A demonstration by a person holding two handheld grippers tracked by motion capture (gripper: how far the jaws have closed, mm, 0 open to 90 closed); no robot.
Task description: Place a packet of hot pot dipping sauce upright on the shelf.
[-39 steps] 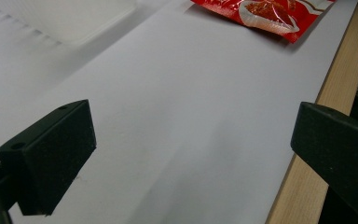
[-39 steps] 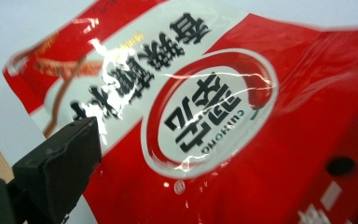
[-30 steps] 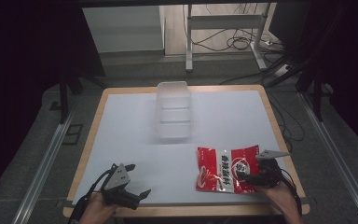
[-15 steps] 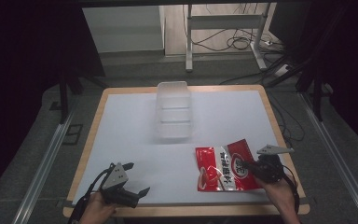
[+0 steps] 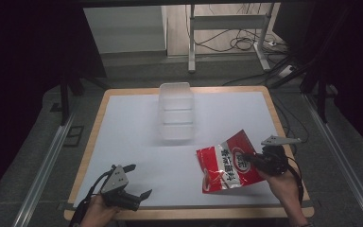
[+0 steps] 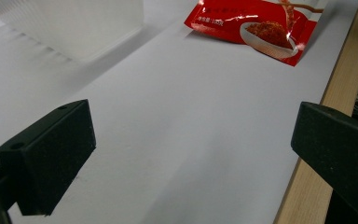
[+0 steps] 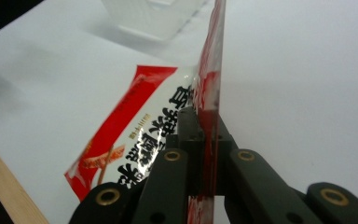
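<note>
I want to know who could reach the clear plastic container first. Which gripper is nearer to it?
Right. The right gripper, shut on the red packet, sits nearer the clear container; the left gripper, open, rests by the table's near edge, farther off.

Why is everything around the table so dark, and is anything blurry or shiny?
High view: light falls on the white table, surroundings black. Right gripper view: the red packet shows white glare, its upper edge blurred. Left gripper view: near fingers soft; clear container casts a shadow.
</note>
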